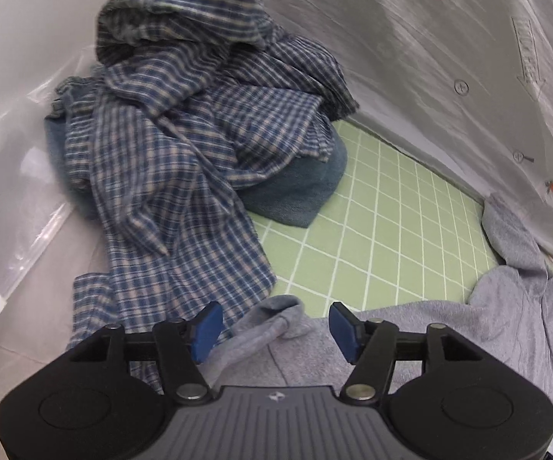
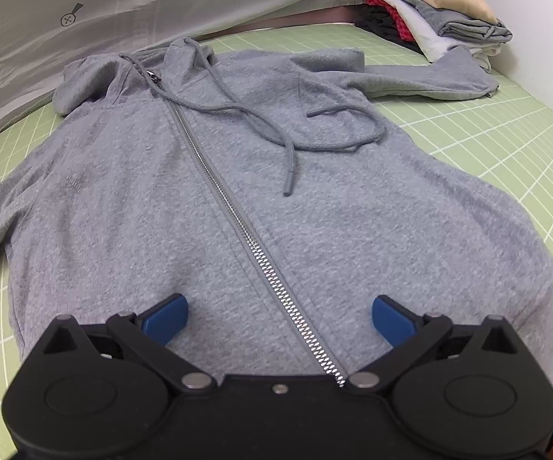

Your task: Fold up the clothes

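Note:
A grey zip hoodie (image 2: 130,191) lies flat, front up, on the green grid mat (image 2: 498,130), with its hood far from me and its drawstrings loose across the chest. My right gripper (image 2: 280,322) is open over the hem, its fingers either side of the zipper (image 2: 234,222). In the left wrist view the hoodie (image 1: 506,326) spreads to the right, and a rumpled sleeve cuff (image 1: 276,316) lies between the blue pads of my left gripper (image 1: 276,329). That gripper is open and the pads do not press on the cuff.
A heap of blue plaid shirts (image 1: 184,134) on folded denim (image 1: 295,188) sits ahead left, against clear plastic (image 1: 15,176). A white carrot-print sheet (image 1: 448,57) borders the mat's far side. A stack of folded clothes (image 2: 429,11) stands at the far right corner.

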A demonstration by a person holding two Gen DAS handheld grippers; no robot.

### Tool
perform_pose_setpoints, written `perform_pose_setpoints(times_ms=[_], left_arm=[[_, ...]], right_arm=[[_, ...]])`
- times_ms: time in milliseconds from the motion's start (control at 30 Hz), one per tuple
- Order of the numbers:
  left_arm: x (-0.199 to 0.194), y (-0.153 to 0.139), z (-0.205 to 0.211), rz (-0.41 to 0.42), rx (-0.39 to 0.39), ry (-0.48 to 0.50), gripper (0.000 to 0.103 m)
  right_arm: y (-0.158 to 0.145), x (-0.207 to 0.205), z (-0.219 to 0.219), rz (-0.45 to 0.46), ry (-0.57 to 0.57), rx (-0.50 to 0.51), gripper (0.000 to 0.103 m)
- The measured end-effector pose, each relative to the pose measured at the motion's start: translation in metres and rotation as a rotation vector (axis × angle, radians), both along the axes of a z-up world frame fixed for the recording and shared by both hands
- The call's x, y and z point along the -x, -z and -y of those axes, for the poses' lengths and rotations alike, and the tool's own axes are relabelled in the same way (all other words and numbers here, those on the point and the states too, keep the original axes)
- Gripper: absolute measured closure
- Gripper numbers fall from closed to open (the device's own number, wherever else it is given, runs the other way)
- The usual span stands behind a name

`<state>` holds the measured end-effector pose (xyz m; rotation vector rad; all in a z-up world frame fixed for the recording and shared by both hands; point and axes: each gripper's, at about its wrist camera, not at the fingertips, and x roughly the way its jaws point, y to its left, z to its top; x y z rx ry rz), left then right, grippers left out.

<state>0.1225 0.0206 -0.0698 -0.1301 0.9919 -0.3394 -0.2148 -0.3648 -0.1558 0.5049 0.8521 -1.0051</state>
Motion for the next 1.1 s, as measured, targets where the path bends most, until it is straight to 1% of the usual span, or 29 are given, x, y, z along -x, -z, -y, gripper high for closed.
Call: perform_pose_setpoints(times_ms=[67, 100, 167, 233, 367, 533, 733, 767, 800, 833, 867, 900, 967, 1100], left_arm=[[0.002, 0.002, -0.011, -0.019, -0.027, -0.023, 0.043], [0.001, 0.006, -0.013, -0.044, -0.047, -0.023, 0.045], [0.001, 0.017, -0.017, -0.096, -0.072, -0.028, 0.053], [0.004, 0.027, -0.022, -0.125, -0.073, -0.046, 0.053], [0.005, 0.04, -0.029, -0.149, -0.092, -0.076, 0.053], [0.001, 0.048, -0.04, -0.156, -0.077, -0.084, 0.052], [-0.008, 0.05, -0.05, -0.109, -0.069, -0.098, 0.053], [-0.011, 0.051, -0.052, -0.1, -0.071, -0.105, 0.057], [-0.013, 0.051, -0.052, -0.088, -0.076, -0.111, 0.063], [-0.016, 0.051, -0.053, -0.074, -0.088, -0.114, 0.066], [-0.02, 0.052, -0.052, -0.056, -0.103, -0.113, 0.076], [-0.024, 0.053, -0.052, -0.035, -0.118, -0.109, 0.082], [-0.034, 0.054, -0.054, -0.012, -0.11, -0.109, 0.085], [-0.053, 0.054, -0.06, -0.027, -0.072, -0.129, 0.088]], right_arm=[[0.0, 0.0, 0.0, 0.001, 0.001, 0.001, 0.0], [0.0, 0.0, 0.0, 0.001, 0.002, 0.003, 0.0], [0.0, -0.001, 0.001, 0.003, 0.002, 0.006, 0.0], [0.0, -0.002, 0.001, 0.006, 0.002, 0.011, 0.0], [0.001, -0.002, 0.001, 0.005, 0.0, 0.012, 0.0], [0.0, -0.002, 0.001, 0.005, -0.001, 0.013, 0.0], [0.0, -0.004, 0.0, 0.005, 0.01, 0.014, 0.0], [0.0, -0.004, 0.0, 0.004, 0.013, 0.015, 0.0], [0.0, -0.004, -0.001, 0.004, 0.015, 0.016, 0.0], [0.0, -0.004, -0.001, 0.004, 0.018, 0.016, 0.0], [0.0, -0.004, -0.001, 0.005, 0.02, 0.017, 0.0], [0.0, -0.004, -0.001, 0.005, 0.023, 0.018, 0.0], [0.001, -0.005, -0.002, 0.006, 0.028, 0.021, 0.0], [0.001, -0.006, -0.001, 0.006, 0.032, 0.022, 0.0]])
